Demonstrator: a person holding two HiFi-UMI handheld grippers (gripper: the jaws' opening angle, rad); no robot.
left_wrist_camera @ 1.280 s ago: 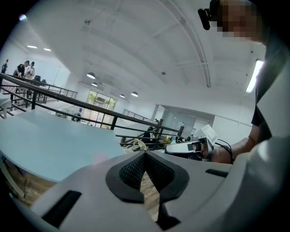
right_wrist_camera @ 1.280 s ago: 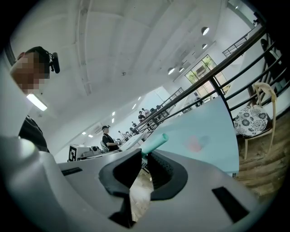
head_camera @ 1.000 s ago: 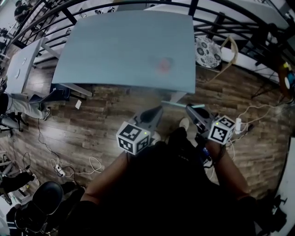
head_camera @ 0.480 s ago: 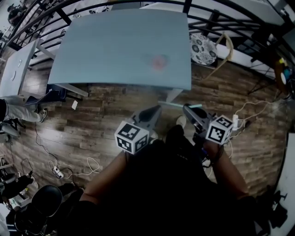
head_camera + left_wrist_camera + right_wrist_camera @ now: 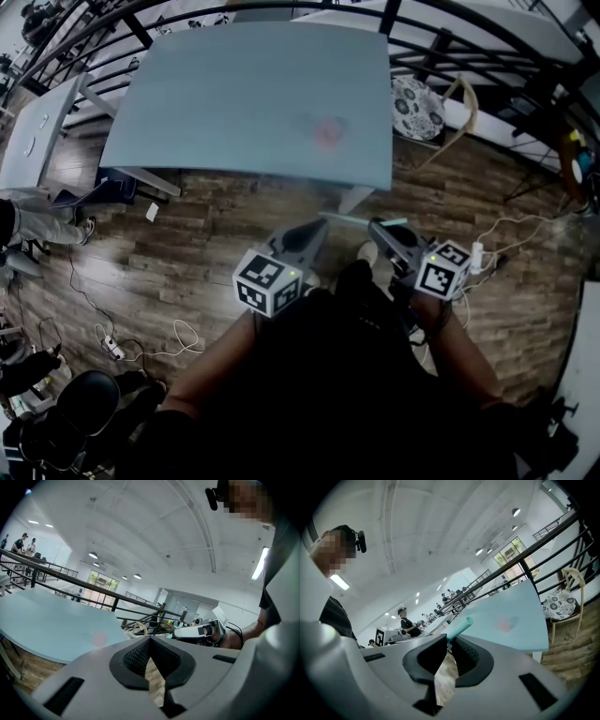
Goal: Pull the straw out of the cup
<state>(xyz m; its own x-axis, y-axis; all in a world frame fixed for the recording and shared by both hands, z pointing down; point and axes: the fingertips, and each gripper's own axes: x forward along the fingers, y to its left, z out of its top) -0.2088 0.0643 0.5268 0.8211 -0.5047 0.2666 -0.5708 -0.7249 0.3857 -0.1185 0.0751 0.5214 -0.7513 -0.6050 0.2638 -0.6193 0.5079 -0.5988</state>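
Note:
A teal straw lies level over the wooden floor, just off the near edge of the light blue table. My right gripper is shut on it; in the right gripper view the straw sticks out up and to the right from between the jaws. My left gripper hangs beside it, apart from the straw, its pads meeting at the tips with nothing between them. A faint pink blur on the table is all that shows of a cup.
Black railings run behind the table. A chair with a patterned cushion stands at the right. Cables and a power strip lie on the floor at the left, near a black stool. A second table stands far left.
Almost nothing differs. The right gripper has edged slightly nearer the person's body with the straw still in its jaws. The left gripper has kept still.

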